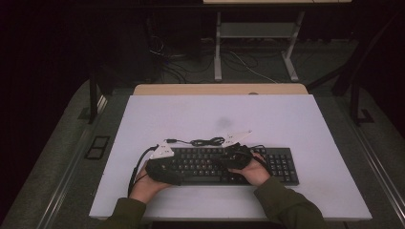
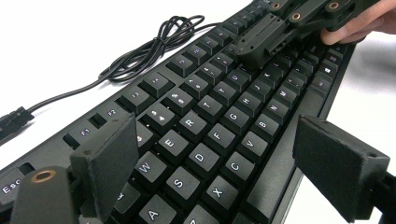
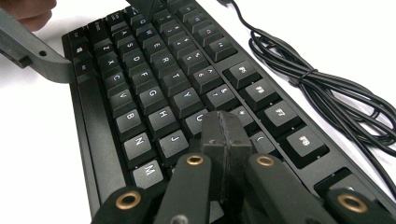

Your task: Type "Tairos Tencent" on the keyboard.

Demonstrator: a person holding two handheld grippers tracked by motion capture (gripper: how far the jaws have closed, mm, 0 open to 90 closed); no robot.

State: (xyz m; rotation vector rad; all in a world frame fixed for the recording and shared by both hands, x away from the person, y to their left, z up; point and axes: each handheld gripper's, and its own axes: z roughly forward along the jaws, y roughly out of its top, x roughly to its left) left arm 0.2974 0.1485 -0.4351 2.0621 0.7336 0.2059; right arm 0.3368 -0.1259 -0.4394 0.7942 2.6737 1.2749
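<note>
- The left hand (image 1: 143, 187) comes in from the bottom edge in a dark green sleeve and holds the left gripper (image 2: 215, 154) low and nearly level, its jaws spread wide with nothing between them.
- The right hand (image 1: 255, 172), in the same kind of sleeve, holds the right gripper (image 3: 226, 133) tilted down, its jaws pressed together, pads touching.

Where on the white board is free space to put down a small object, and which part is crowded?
The white board is bare from the coiled cable to its far edge, and in a strip right of the keyboard. It is crowded over the keys, where the left gripper and right gripper rest, and just behind them along the cable.
</note>
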